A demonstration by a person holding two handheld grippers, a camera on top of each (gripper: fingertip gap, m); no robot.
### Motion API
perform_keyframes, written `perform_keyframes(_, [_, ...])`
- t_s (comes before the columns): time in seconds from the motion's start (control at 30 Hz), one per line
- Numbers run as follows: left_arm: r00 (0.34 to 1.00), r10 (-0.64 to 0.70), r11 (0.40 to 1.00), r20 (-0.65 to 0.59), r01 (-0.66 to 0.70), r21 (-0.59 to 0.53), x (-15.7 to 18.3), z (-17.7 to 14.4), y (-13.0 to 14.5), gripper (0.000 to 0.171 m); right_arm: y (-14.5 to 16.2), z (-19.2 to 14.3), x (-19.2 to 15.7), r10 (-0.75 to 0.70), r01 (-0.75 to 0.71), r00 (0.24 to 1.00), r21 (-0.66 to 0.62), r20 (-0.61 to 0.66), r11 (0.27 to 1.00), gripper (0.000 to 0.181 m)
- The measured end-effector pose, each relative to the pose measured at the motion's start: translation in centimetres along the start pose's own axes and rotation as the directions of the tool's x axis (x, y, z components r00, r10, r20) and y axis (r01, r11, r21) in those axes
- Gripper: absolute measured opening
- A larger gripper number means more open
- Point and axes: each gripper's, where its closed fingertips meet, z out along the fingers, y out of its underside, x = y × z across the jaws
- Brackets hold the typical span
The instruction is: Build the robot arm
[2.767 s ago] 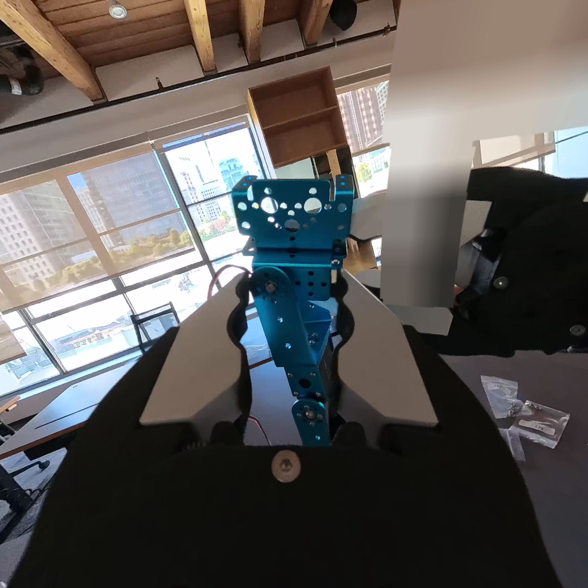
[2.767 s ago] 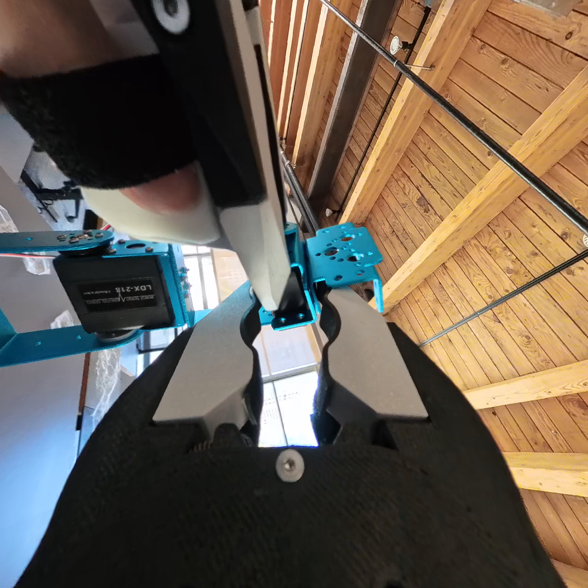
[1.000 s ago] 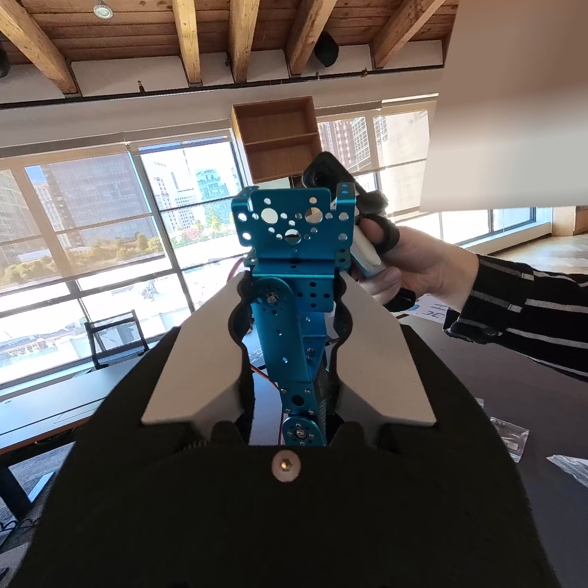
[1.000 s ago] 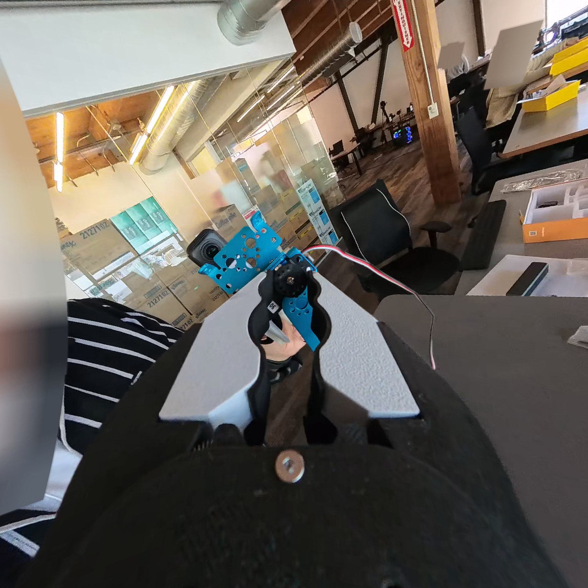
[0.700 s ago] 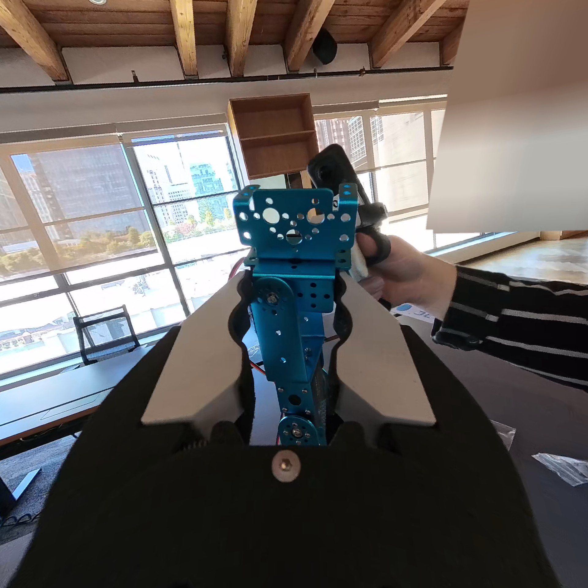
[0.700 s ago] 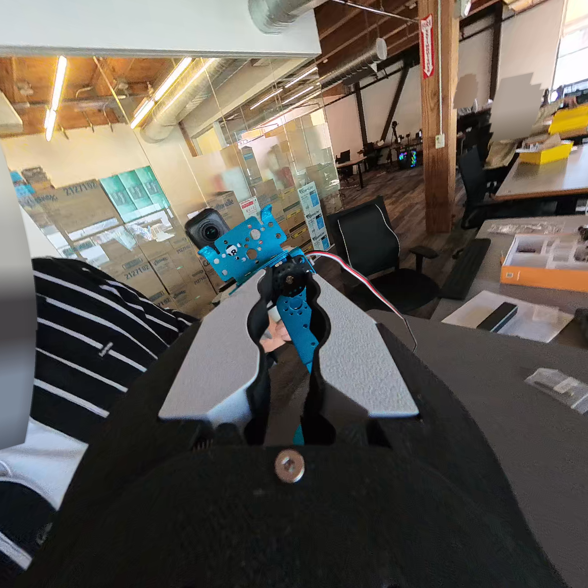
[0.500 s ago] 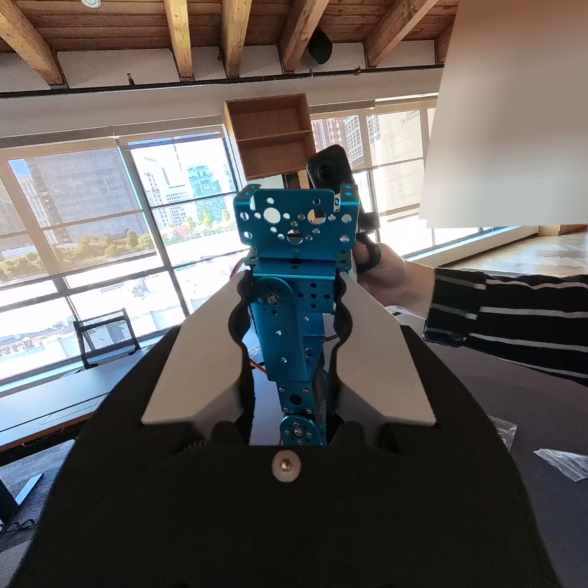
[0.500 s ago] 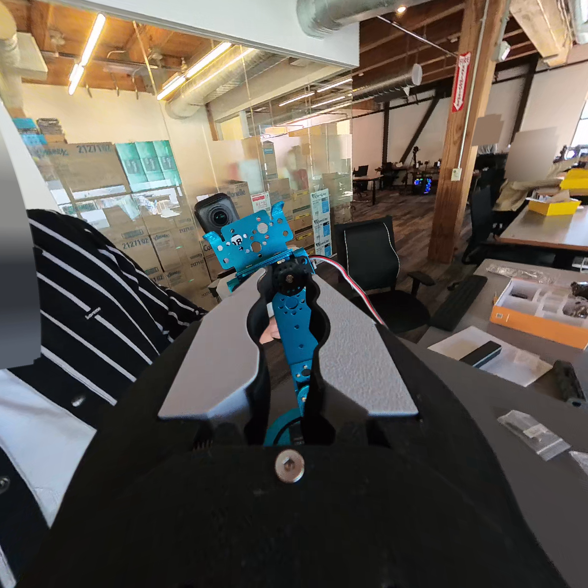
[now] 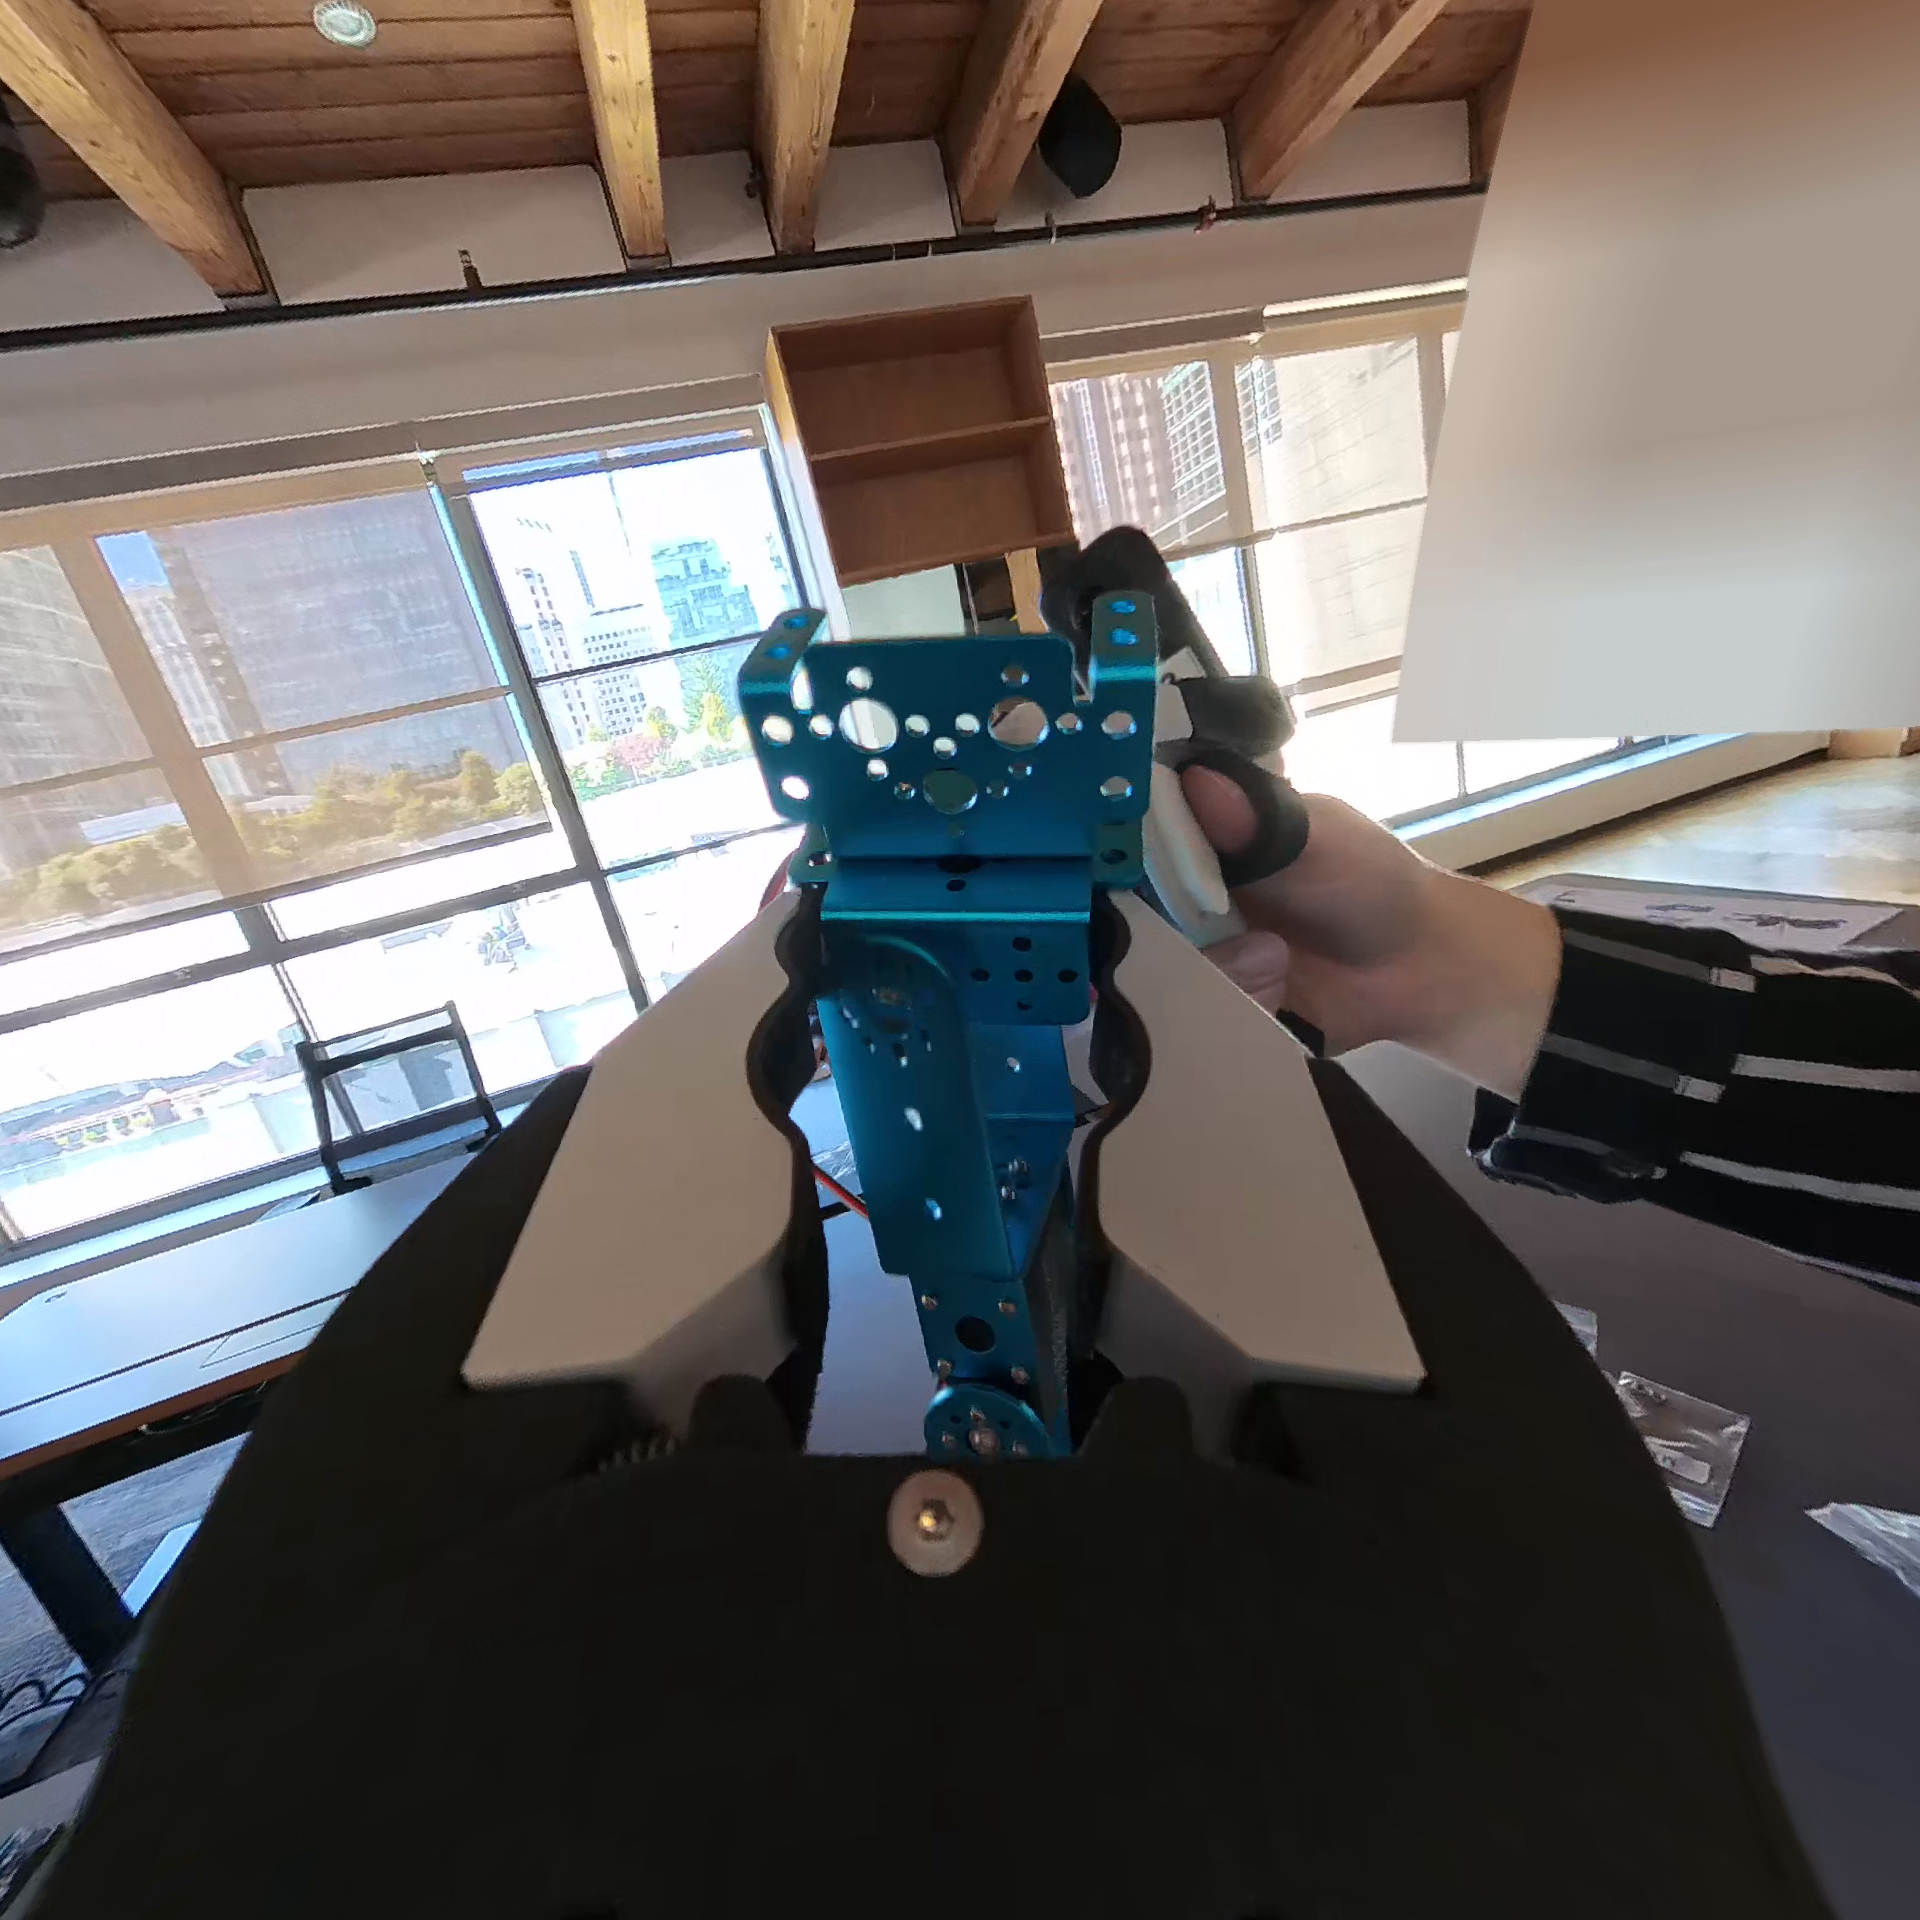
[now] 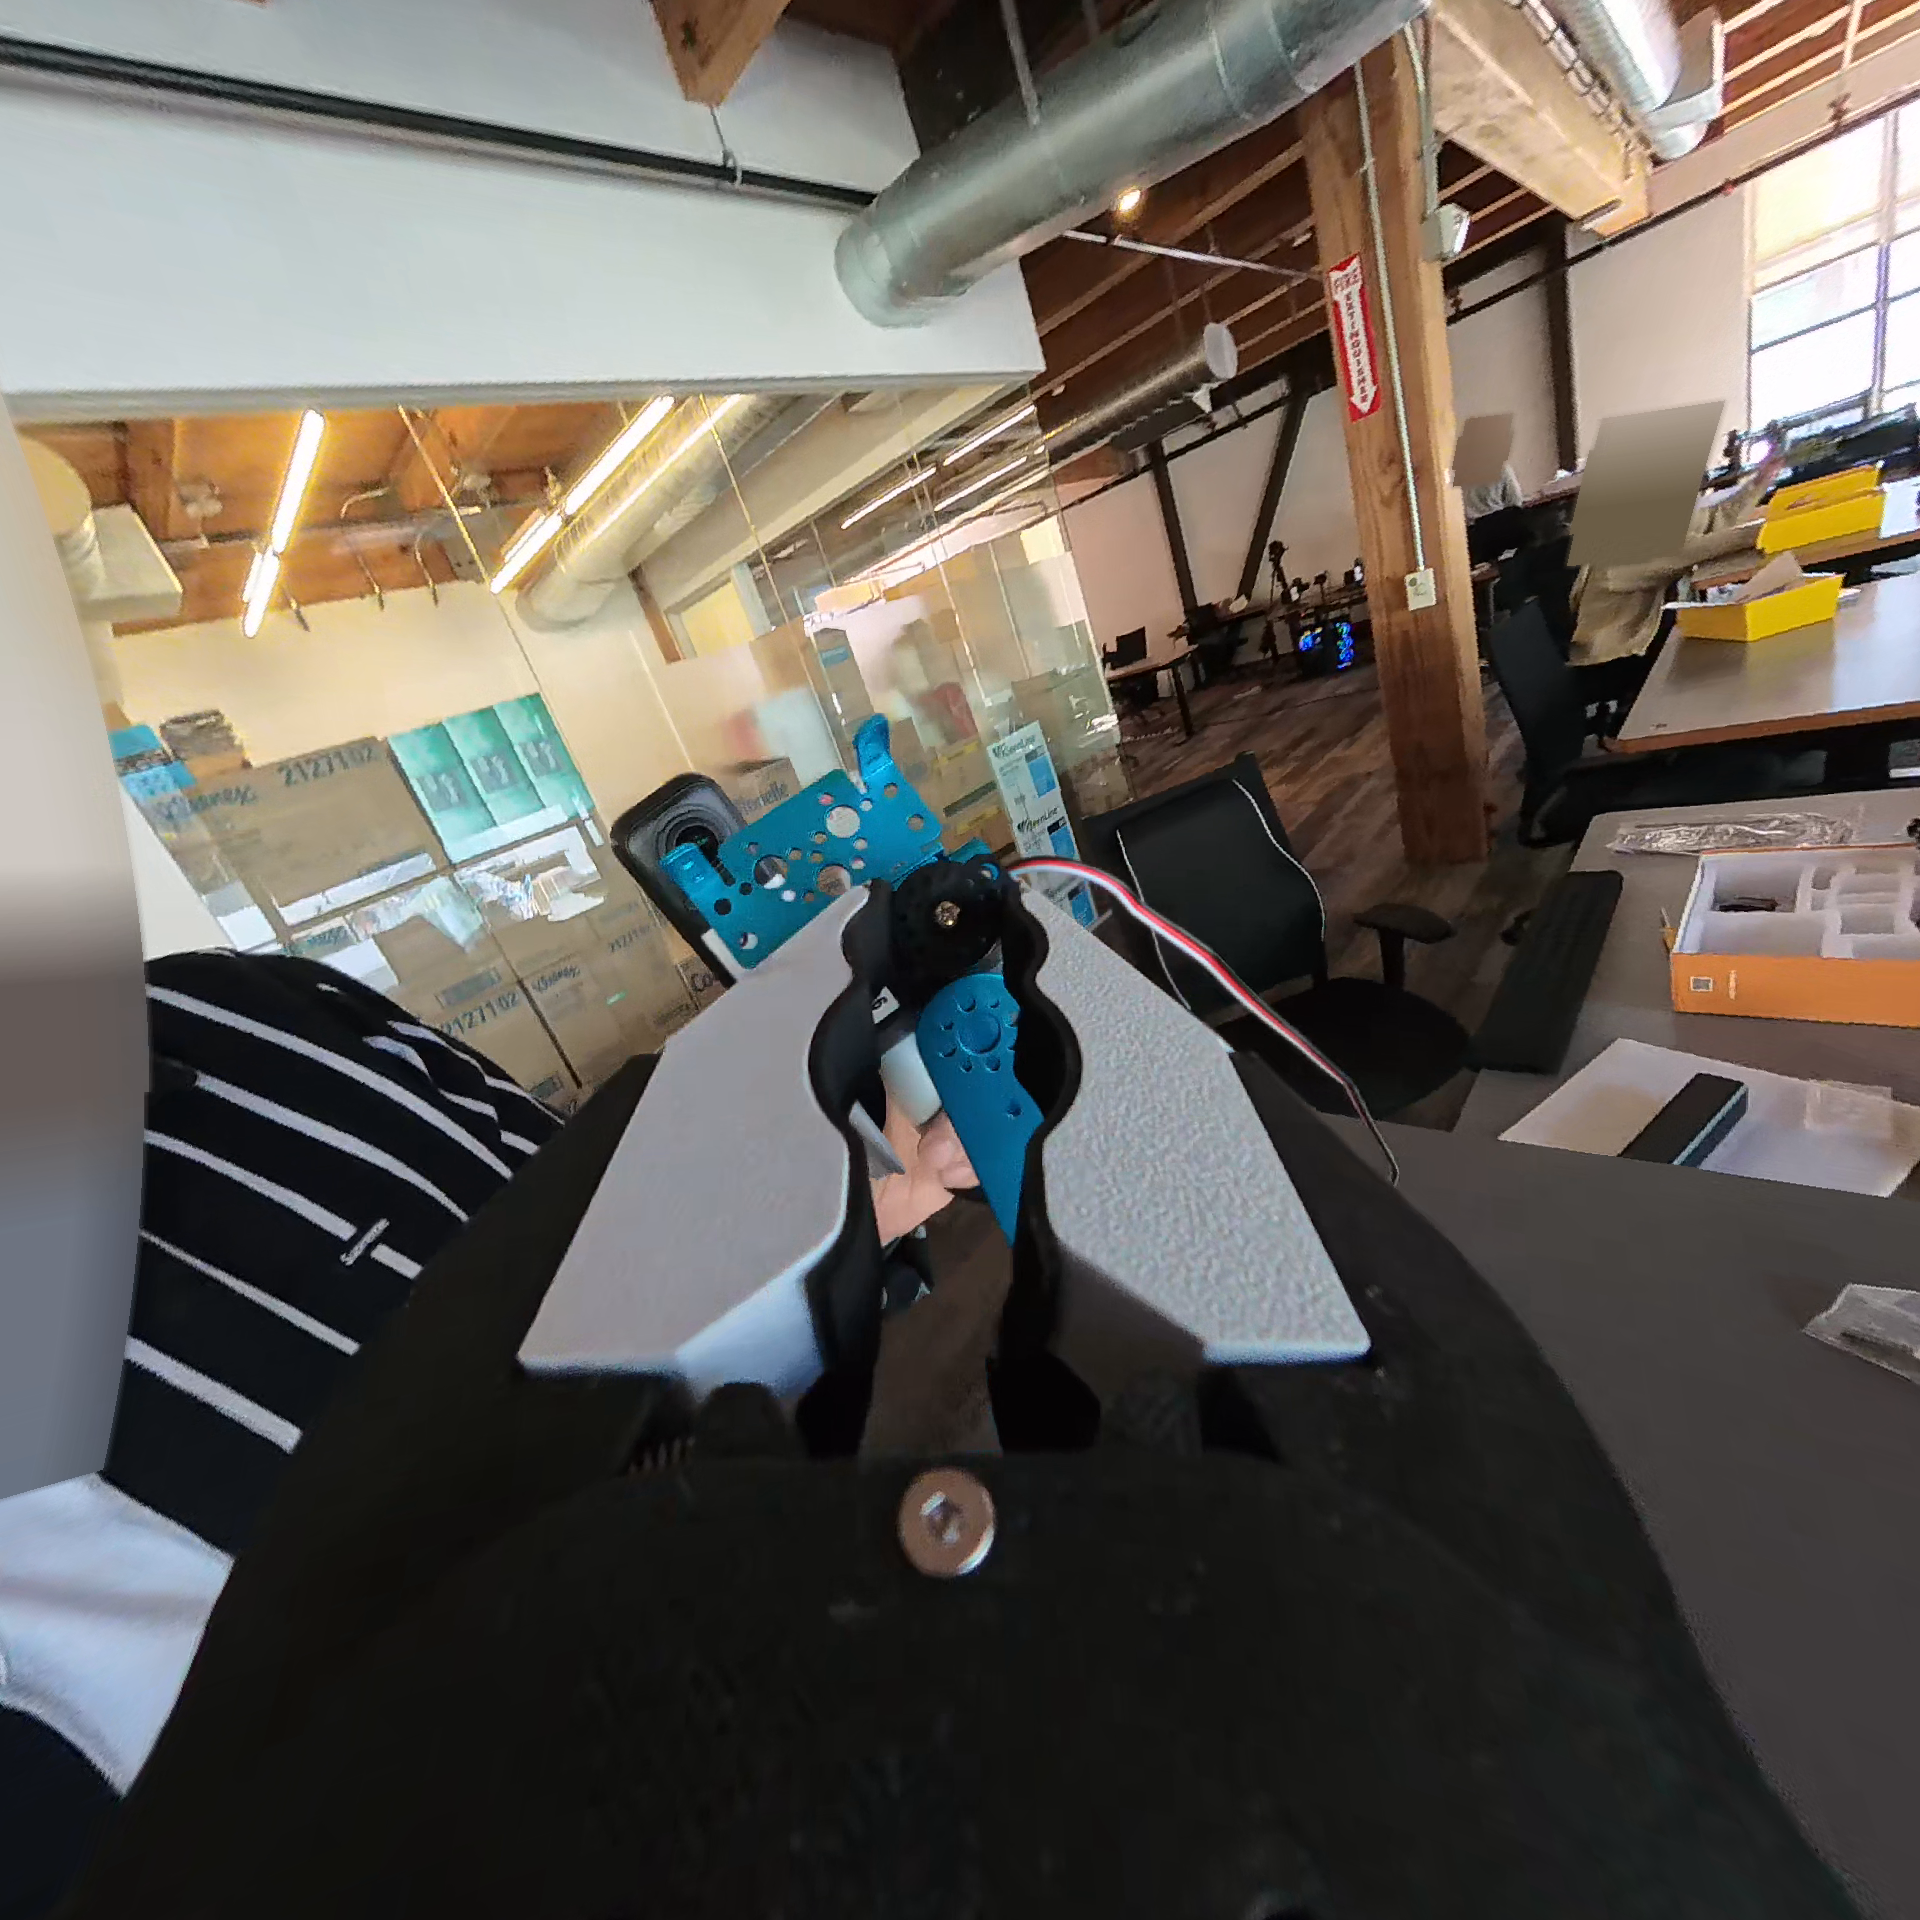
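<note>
A blue perforated metal bracket assembly [image 9: 951, 748] with a servo and a red-white-black wire is held in the air between both grippers. My left gripper [image 9: 956, 935] is shut on its lower blue body, and the top plate stands above the fingertips. My right gripper [image 10: 940, 935] is shut on the assembly's black round servo hub [image 10: 940, 920]. A blue arm [image 10: 982, 1081] hangs between the right gripper's fingers and the top plate [image 10: 821, 873] shows behind it. In the left wrist view, a hand [image 9: 1340, 935] holds the right gripper just right of the plate.
A dark grey table [image 10: 1662, 1351] lies below, with small plastic parts bags [image 9: 1683, 1455]. An orange box with white compartments [image 10: 1808, 935], a white sheet with a black bar [image 10: 1683, 1117] and a black office chair [image 10: 1247, 935] are to the right. A striped sleeve [image 9: 1714, 1081] reaches in. The grippers are tip to tip, or close to it.
The right gripper swung from under the assembly to its side and now grips the servo hub. In the last half second the assembly tilted, and its top plate tipped back.
</note>
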Motion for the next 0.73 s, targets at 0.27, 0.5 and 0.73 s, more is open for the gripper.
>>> perform_keyframes(0.27, [0.999,0.002,0.999,-0.035,-0.003,-0.046,-0.3,0.7,-1.1,0.048,-1.2,-0.3,0.0,0.049,-0.049,0.999,0.082,0.002,0.995,0.019])
perform_keyframes(0.5, [0.965,-0.191,0.982,-0.181,0.19,-0.02,0.1,0.8,-4.5,0.048,-3.1,0.0,-2.4,0.04,-0.037,0.999,0.103,-0.025,0.994,0.02])
perform_keyframes(0.73, [0.752,-0.532,0.812,-0.39,0.583,0.016,0.5,0.0,-7.5,0.048,-4.8,0.8,-5.4,0.016,-0.009,0.999,0.182,-0.034,0.983,0.019])
